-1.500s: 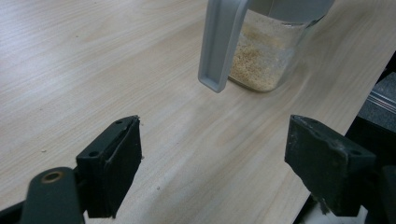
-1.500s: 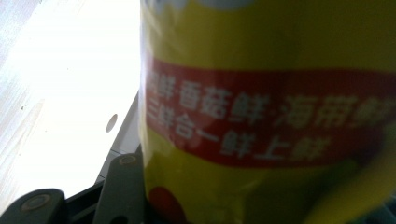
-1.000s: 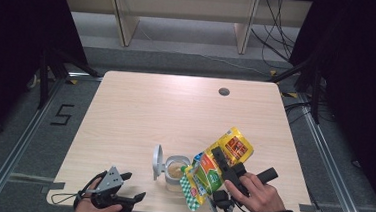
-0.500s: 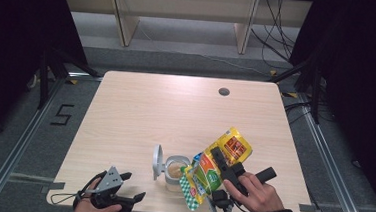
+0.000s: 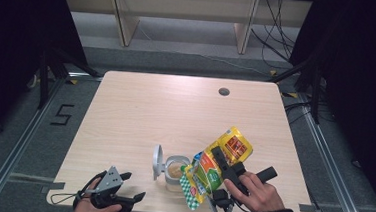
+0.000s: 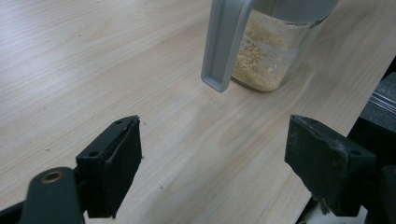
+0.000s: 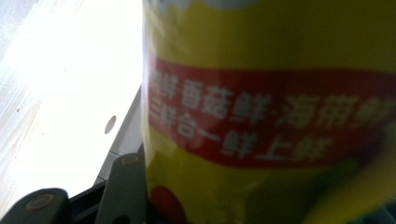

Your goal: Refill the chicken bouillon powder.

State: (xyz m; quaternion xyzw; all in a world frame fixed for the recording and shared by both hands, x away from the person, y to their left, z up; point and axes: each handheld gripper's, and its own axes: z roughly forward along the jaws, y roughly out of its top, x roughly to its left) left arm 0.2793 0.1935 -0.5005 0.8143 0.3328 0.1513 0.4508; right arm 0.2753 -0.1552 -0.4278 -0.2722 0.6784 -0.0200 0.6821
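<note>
our right claw (image 5: 220,164) stays clamped on the yellow pouch (image 5: 222,161), tipped over the open jar (image 5: 175,172) at six o'clock on the worktop (image 5: 175,110), barely shifted, so we judge pouring continues; left claw (image 5: 132,187) idles apart.

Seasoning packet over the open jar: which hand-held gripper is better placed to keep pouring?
Right. The right hand-held gripper grips the packet tilted over the jar; the left hand-held gripper rests open, apart.

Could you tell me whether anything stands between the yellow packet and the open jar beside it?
Nothing visible does. The right gripper holds the yellow packet tilted right beside the jar, whose grey lid is flipped up on the far side, away from the packet.
</note>
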